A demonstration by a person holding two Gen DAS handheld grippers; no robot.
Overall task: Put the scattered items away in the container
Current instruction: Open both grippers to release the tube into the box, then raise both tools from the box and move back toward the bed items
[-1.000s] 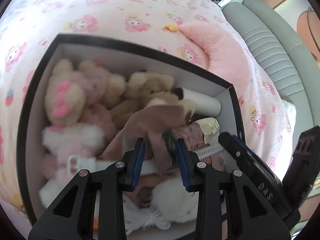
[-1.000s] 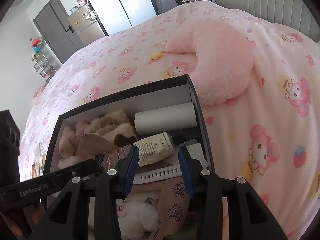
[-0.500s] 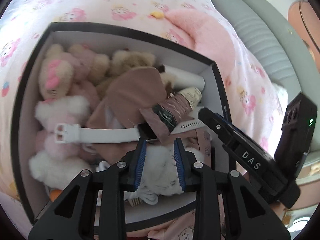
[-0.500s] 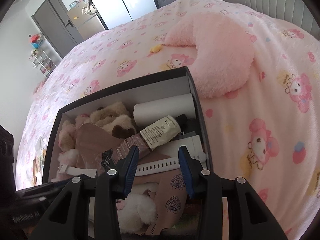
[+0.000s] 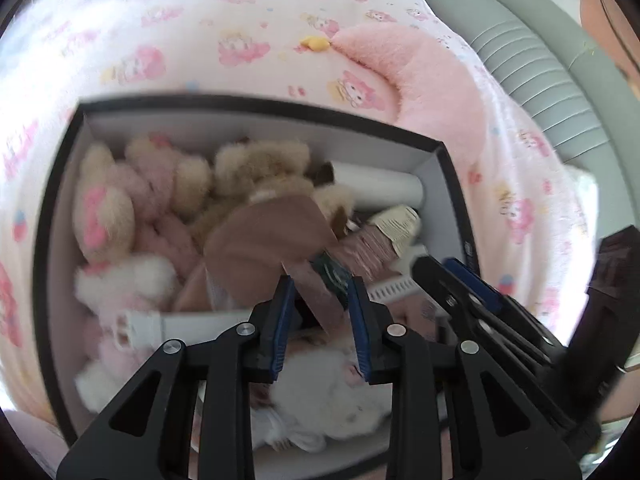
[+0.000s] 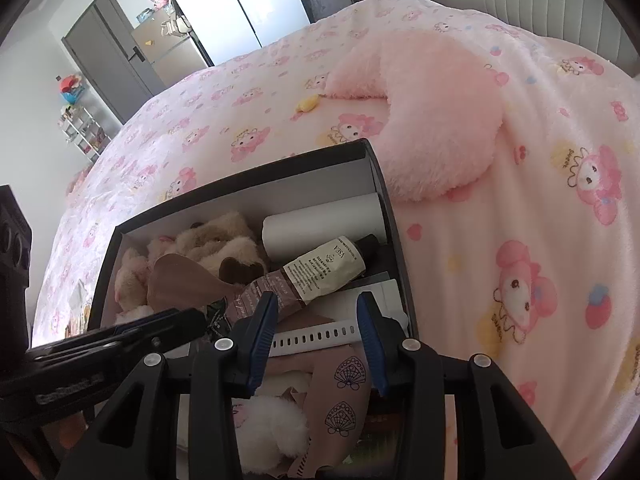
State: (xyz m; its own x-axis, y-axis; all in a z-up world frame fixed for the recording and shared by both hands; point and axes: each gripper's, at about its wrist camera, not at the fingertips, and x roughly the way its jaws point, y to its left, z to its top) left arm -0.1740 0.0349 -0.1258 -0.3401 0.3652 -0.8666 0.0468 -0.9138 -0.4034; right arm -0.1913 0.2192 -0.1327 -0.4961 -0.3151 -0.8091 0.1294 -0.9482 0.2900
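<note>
Box (image 6: 384, 184) looks packed; both grippers, left (image 5: 320, 320) and right (image 6: 318, 340), hover over it, fingers apart, empty. Next: fetch yellow bit (image 6: 307, 103) mid-bed.

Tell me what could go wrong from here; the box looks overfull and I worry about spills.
1. The tube lies tilted on top of the plush toys and the brown pouch; a nudge could roll it off the pile.
2. The left gripper and right gripper are both open, close together over the box, and might collide.
3. The white watch strap lies loose and could snag on a finger.
</note>
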